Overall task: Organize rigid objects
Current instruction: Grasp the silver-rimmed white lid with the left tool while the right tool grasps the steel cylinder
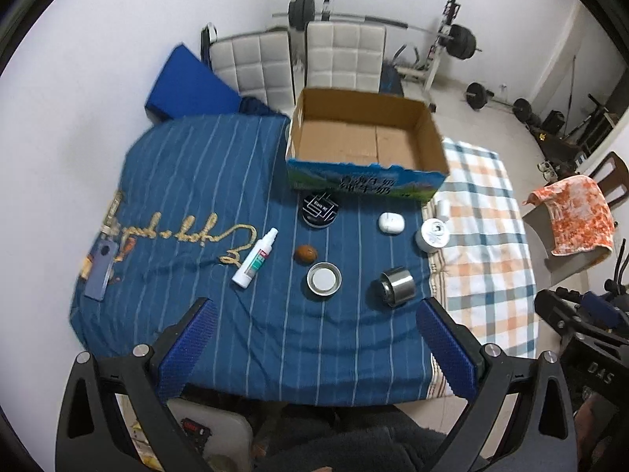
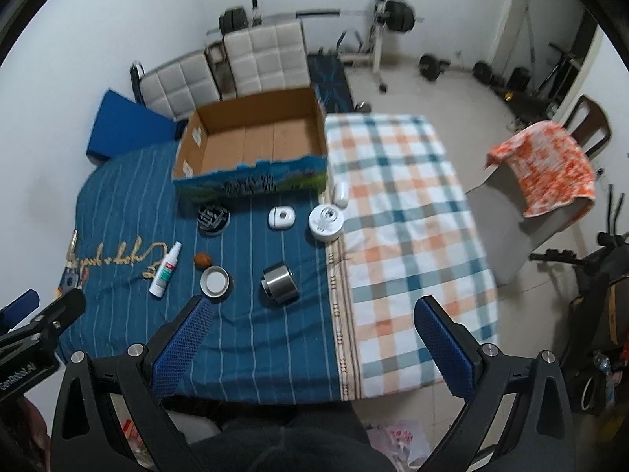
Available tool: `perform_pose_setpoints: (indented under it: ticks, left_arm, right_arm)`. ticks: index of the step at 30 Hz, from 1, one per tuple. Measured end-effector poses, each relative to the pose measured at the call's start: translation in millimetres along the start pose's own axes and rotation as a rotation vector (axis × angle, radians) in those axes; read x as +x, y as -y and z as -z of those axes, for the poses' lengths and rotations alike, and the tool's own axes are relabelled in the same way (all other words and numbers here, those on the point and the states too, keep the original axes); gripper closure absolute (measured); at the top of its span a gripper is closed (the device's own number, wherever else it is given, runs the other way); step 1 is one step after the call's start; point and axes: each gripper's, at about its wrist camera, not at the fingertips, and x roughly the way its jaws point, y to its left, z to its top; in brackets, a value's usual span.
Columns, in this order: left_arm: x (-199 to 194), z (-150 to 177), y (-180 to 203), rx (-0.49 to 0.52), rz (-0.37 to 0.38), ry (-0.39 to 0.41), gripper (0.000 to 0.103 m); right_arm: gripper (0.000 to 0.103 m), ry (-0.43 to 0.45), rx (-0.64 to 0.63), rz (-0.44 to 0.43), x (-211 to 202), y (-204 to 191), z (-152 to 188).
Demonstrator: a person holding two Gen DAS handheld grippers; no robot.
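Observation:
An empty cardboard box stands at the back of the table. In front of it on the blue striped cloth lie a black round tin, a white case, a white round tub, a white spray bottle, a brown ball, a metal lid and a steel cup on its side. My left gripper and right gripper are open, empty, held above the table's near edge.
A small white bottle lies on the checked cloth. A blue flat card lies at the far left. White chairs stand behind the table. A chair with an orange towel stands to the right.

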Motion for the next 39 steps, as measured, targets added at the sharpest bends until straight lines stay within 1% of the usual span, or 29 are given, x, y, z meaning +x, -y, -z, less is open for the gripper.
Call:
perform_pose_setpoints:
  ticks: [5, 6, 8, 9, 10, 12, 14, 15, 18, 20, 21, 22, 23, 24, 27, 31, 32, 33, 35, 37, 39]
  left_arm:
    - [68, -18, -9, -0.035, -0.001, -0.091, 0.000]
    - [86, -21, -11, -0.042, -0.025, -0.118, 0.000]
    - [111, -24, -15, -0.051, -0.033, -0.147, 0.000]
    - [125, -25, -16, -0.056, -0.044, -0.164, 0.000]
    - [139, -25, -17, -0.063, -0.059, -0.189, 0.000]
    - [162, -24, -16, -0.071, -0.053, -0.219, 0.000]
    - [187, -22, -14, -0.063, -0.072, -0.252, 0.000]
    - [202, -20, -13, -0.057, -0.073, -0.274, 0.000]
    - [247, -13, -15, -0.051, -0.075, -0.348, 0.000]
    - [273, -8, -17, -0.059, -0.060, -0.404, 0.000]
    - [287, -4, -19, -0.065, -0.045, -0.435, 0.000]
    - [297, -2, -20, -0.068, -0.032, -0.461, 0.000]
    - [307, 0, -22, -0.069, -0.019, -0.485, 0.000]
    - [315, 2, -23, -0.069, -0.009, -0.502, 0.000]
    - [334, 6, -24, -0.067, 0.027, -0.550, 0.000]
    - [357, 8, -20, -0.066, 0.049, -0.597, 0.000]
    - [363, 10, -18, -0.064, 0.060, -0.611, 0.003]
    - [367, 11, -16, -0.061, 0.066, -0.618, 0.003]
    - [375, 13, -13, -0.052, 0.054, -0.631, 0.003]
    - [381, 15, -15, -0.071, 0.063, -0.638, 0.002]
    - [384, 18, -15, -0.064, 0.056, -0.643, 0.002]
  right_arm:
    - [0.000, -0.136, -0.023, -0.021, 104, -6, -24]
    - [0.000, -0.164, -0.036, -0.031, 128, -8, -27]
    - [0.000, -0.215, -0.057, -0.024, 166, -13, -31]
    - [0.000, -0.245, -0.072, -0.035, 189, -16, -31]
    - [0.000, -0.277, -0.081, -0.033, 210, -19, -31]
    - [0.001, -0.342, -0.099, -0.037, 248, -27, -27]
    - [0.002, -0.403, -0.116, -0.043, 276, -36, -20]
    - [0.004, -0.442, -0.120, -0.045, 295, -41, -16]
    - [0.009, -0.526, -0.116, -0.062, 330, -52, -4]
    - [0.020, -0.564, -0.115, -0.065, 347, -59, 4]
    - [0.024, -0.587, -0.111, -0.049, 356, -62, 7]
    - [0.033, -0.608, -0.100, -0.052, 364, -64, 10]
    - [0.036, -0.625, -0.089, -0.052, 370, -66, 12]
    - [0.037, -0.633, -0.081, -0.043, 374, -67, 14]
    - [0.037, -0.616, -0.055, -0.035, 379, -68, 15]
    - [0.038, -0.629, -0.030, -0.037, 382, -65, 12]
    - [0.038, -0.632, -0.029, -0.034, 382, -66, 12]
    - [0.038, -0.634, -0.032, -0.025, 383, -67, 13]
    - [0.038, -0.630, -0.036, -0.007, 380, -63, 6]
    - [0.038, -0.637, -0.031, -0.006, 383, -64, 4]
    - [0.038, -0.641, -0.031, -0.004, 386, -62, 0]
